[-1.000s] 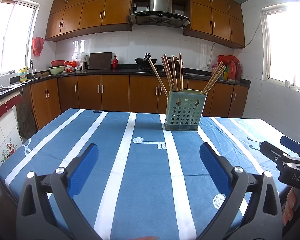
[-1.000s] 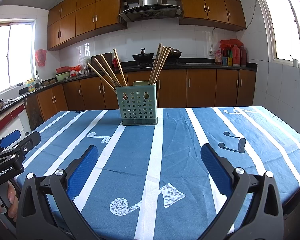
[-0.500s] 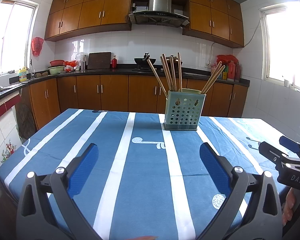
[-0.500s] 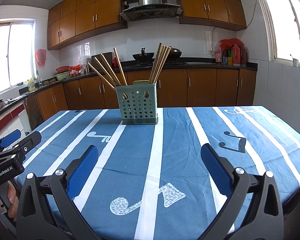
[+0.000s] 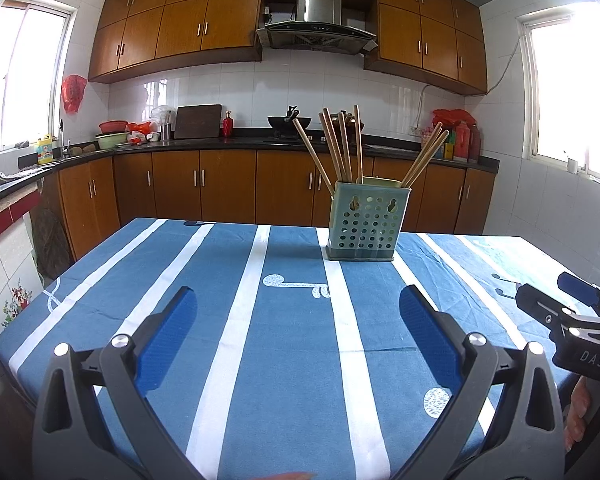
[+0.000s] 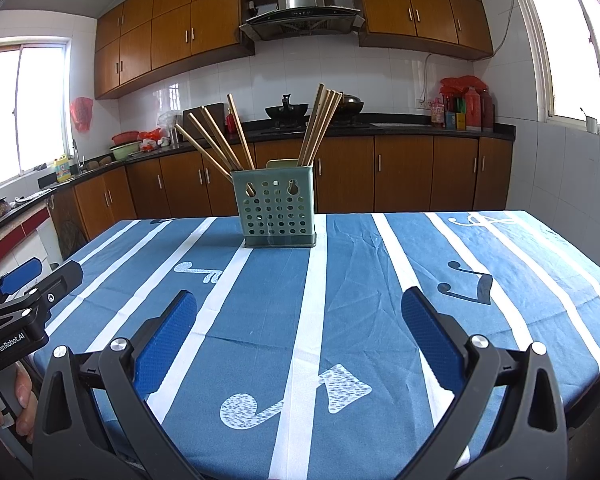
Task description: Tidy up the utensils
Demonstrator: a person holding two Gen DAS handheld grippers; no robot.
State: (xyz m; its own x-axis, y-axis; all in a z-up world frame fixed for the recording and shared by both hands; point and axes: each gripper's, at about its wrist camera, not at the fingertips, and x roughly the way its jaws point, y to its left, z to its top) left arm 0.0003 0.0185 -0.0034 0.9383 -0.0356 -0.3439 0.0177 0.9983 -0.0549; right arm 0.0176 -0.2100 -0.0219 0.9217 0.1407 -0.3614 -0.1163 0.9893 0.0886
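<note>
A green perforated utensil holder (image 5: 364, 220) (image 6: 276, 208) stands upright on the far part of the blue striped tablecloth (image 5: 288, 320) (image 6: 340, 280). Several wooden chopsticks (image 5: 336, 148) (image 6: 220, 140) stick out of it, fanned in two bunches. My left gripper (image 5: 298, 328) hovers open over the near table edge, nothing between its blue pads. My right gripper (image 6: 299, 330) is likewise open and empty, well short of the holder. Each gripper also shows at the side of the other's view: the right one (image 5: 560, 300), the left one (image 6: 40, 276).
Behind the table run wooden kitchen cabinets (image 5: 220, 184) and a dark counter with a wok (image 6: 286, 111), bowls and bottles (image 6: 466, 108). A person's fingers (image 6: 20, 392) hold the left gripper's handle. White tiled walls and windows flank the room.
Both views have barely shifted; the holder sits very slightly higher in frame. Grippers stay open.
</note>
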